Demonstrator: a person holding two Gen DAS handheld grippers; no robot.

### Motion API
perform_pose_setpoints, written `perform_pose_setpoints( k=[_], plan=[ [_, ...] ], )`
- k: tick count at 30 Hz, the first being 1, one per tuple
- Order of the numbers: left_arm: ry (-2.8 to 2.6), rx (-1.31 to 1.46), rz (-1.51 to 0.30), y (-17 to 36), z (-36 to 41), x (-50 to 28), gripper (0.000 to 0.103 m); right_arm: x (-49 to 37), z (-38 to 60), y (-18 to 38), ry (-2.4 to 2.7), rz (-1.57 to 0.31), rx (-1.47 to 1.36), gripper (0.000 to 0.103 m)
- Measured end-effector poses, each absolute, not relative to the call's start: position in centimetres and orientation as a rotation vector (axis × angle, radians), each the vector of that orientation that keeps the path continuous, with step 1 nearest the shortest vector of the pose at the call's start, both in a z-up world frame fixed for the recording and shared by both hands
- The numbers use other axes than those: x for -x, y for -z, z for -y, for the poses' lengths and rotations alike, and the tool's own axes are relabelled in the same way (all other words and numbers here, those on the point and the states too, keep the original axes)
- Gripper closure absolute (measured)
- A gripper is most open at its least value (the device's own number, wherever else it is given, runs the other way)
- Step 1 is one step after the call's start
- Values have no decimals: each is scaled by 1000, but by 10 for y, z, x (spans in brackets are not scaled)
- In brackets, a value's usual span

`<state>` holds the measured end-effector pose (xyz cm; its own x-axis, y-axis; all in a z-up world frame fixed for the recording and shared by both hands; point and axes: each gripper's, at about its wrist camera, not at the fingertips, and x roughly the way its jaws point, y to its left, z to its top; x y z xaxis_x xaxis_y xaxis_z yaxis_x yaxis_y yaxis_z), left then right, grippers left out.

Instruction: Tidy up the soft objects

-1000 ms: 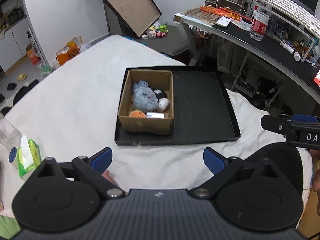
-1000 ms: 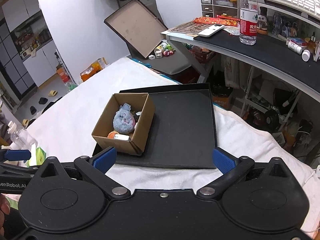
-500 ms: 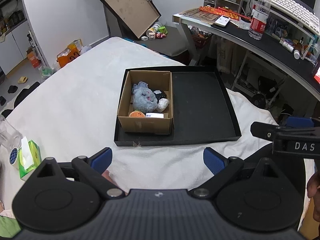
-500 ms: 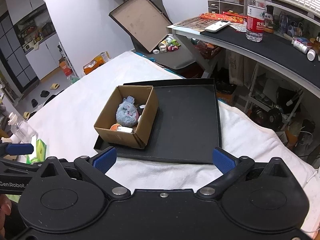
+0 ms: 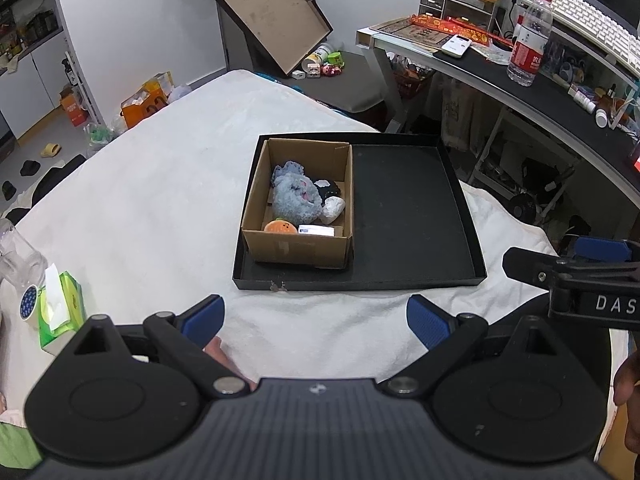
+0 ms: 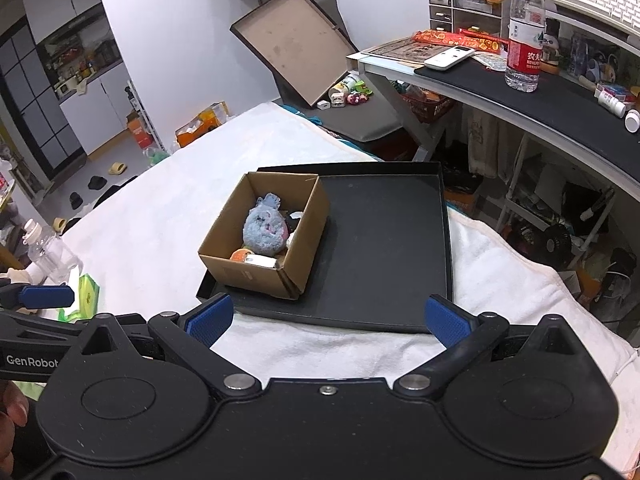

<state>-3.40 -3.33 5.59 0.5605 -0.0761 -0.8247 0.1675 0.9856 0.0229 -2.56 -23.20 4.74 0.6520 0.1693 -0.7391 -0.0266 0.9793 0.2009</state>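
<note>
1. Near the black tray [image 5: 404, 208], both the left gripper [image 5: 316, 318] and right gripper [image 6: 327, 318] hover spread wide, holding nothing.
2. Blue plush [image 5: 295, 198] sits in the cardboard box [image 5: 298, 246] on the tray's left half.

The right gripper [image 5: 580, 276], at the right edge of the left wrist view, bears the white letters "DAS", cut off by the frame. The left gripper [image 6: 36, 320], at the lower left of the right wrist view, bears "GenRobot" in white. The water bottle [image 6: 524, 32] at the upper right has a red label with white Chinese characters, too small to read fully.
</note>
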Motion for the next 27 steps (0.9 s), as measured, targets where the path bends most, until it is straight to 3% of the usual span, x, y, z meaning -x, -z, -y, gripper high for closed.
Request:
perform_pose_setpoints(
  k=[27],
  plan=[
    [144, -113, -937, -63, 40, 36, 6, 25, 231, -57, -95, -836, -191, 0]
  ],
)
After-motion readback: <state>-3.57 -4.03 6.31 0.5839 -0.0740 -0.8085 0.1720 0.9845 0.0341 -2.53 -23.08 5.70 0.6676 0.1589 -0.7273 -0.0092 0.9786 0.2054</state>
